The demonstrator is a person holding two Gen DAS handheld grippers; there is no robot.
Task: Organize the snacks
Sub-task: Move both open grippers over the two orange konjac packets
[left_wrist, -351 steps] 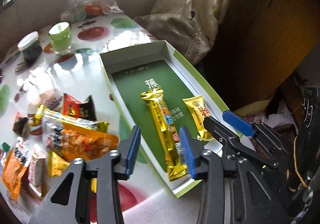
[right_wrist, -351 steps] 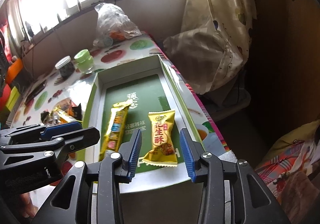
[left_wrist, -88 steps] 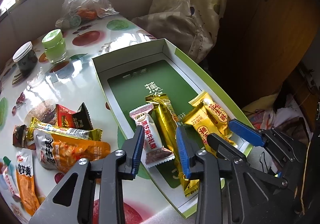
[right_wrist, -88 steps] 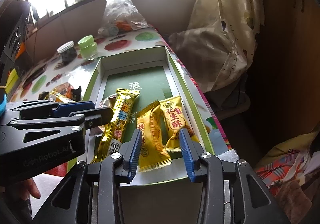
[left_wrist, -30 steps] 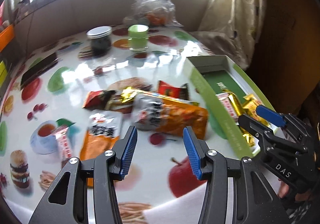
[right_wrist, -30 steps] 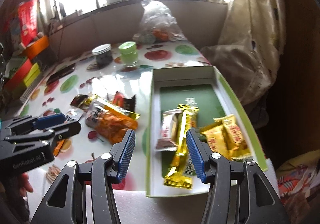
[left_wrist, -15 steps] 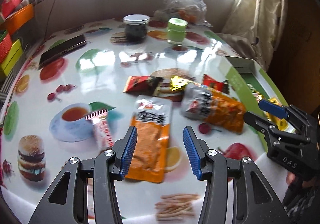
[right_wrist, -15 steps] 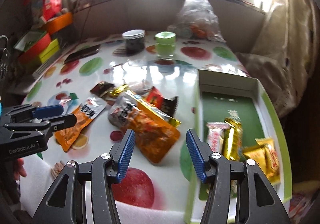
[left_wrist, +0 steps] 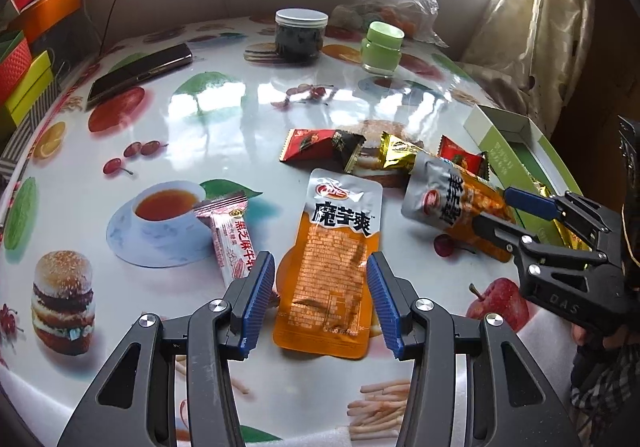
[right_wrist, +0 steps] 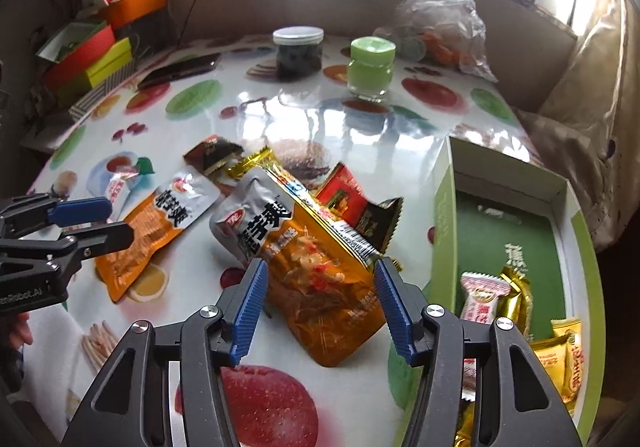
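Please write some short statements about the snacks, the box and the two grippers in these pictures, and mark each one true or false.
1. The left gripper has open jaws on either side of the flat orange pouch. True.
2. The right gripper is shut on the big orange snack bag. False: its jaws are open and hold nothing.
3. The green box already has snacks inside. True.
4. The green-lidded jar lies on its side. False: it stands upright.
5. The pink candy bar lies inside the box. False: it lies on the table, beside the flat orange pouch.
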